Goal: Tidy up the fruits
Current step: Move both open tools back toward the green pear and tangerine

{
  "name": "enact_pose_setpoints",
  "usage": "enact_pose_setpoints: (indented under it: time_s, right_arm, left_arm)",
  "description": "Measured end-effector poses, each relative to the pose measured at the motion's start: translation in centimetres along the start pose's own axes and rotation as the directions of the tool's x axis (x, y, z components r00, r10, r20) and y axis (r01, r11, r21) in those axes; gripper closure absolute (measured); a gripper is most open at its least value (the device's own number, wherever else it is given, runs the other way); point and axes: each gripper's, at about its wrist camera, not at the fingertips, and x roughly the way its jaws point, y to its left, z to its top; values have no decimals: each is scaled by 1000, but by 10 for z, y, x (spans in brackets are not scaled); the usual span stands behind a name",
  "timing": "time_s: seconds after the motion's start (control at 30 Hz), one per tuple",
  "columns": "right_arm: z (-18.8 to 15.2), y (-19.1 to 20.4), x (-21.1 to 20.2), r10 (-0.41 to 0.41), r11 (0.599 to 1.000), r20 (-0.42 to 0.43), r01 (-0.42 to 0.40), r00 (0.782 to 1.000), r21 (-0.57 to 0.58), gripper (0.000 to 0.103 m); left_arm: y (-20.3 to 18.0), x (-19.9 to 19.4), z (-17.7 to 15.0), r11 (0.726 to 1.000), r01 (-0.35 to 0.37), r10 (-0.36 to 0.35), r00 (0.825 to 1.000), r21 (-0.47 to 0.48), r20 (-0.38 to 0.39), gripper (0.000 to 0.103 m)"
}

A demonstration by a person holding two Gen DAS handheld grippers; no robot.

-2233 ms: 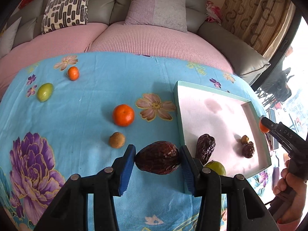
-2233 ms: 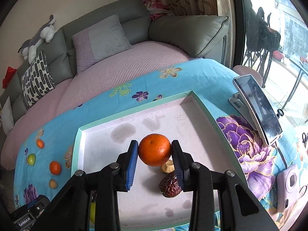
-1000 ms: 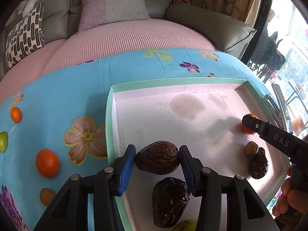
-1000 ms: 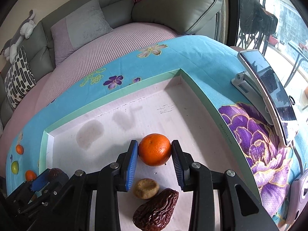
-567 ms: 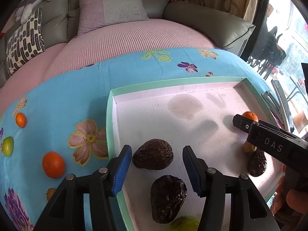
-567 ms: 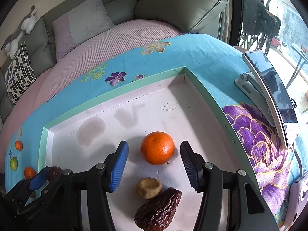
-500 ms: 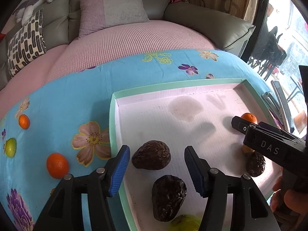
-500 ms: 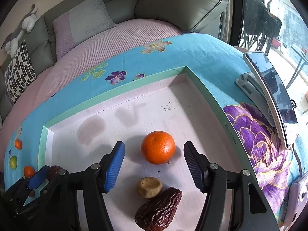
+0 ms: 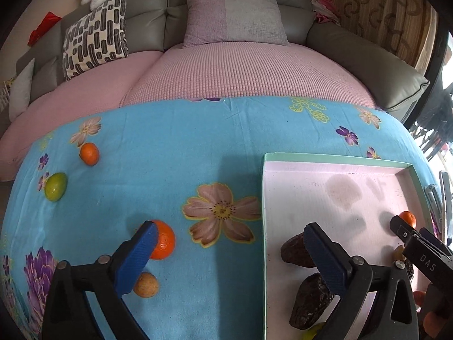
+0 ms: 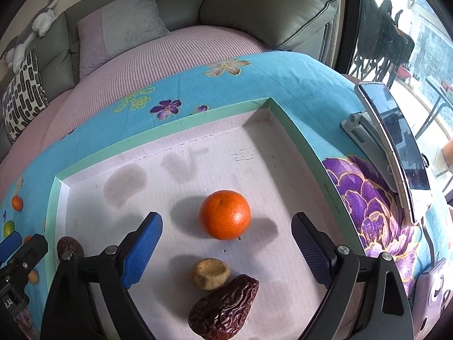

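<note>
The white tray with a green rim (image 9: 334,157) (image 10: 170,129) lies on the blue flowered cloth. In the right wrist view an orange (image 10: 225,214), a tan longan (image 10: 211,273) and a dark date (image 10: 223,308) lie in it. My right gripper (image 10: 226,243) is open and empty, just short of the orange. My left gripper (image 9: 229,255) is open and empty, astride the tray's left rim. Two dark wrinkled fruits (image 9: 294,250) (image 9: 310,301) lie in the tray by its right finger. On the cloth lie an orange (image 9: 162,239), a tan longan (image 9: 145,284), a small orange (image 9: 89,153) and a green fruit (image 9: 56,186).
A phone on a stand (image 10: 393,141) stands right of the tray. A pink device (image 10: 433,294) lies at the front right. A grey sofa with pink cover and cushions (image 9: 235,65) runs behind the table. The right gripper shows in the left wrist view (image 9: 416,243).
Both grippers have opened and let go: the orange and the dark fruit now rest in the tray. The left gripper has swung left, toward the fruit on the cloth.
</note>
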Motion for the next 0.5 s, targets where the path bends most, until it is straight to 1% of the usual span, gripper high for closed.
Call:
enact_pose_setpoints:
  time_s: [0.07, 0.13, 0.27, 0.33, 0.43, 0.5]
  right_arm:
    - [0, -1, 0, 6, 1000, 4, -6, 1000, 6, 10]
    - [0, 0, -1, 4, 1000, 11, -4, 1000, 5, 10]
    - [0, 3, -4, 5, 1000, 28, -5, 1000, -3, 10]
    - [1, 4, -4, 11, 1000, 25, -11, 1000, 3, 10]
    - [2, 5, -7, -8, 1000, 33, 8, 999, 1, 10]
    - [3, 4, -9, -2, 1000, 37, 2, 999, 1, 10]
  left_arm:
    - [12, 2, 1, 999, 1, -1, 1000, -51, -3, 0]
    - [21, 3, 2, 997, -2, 1, 1000, -81, -5, 0]
    - [36, 7, 2, 994, -36, 34, 999, -99, -23, 0]
    - [44, 6, 1, 993, -51, 49, 999, -109, -20, 0]
    - [55, 1, 1, 991, -63, 63, 998, -121, -8, 0]
    - [60, -2, -1, 991, -72, 73, 997, -116, -1, 0]
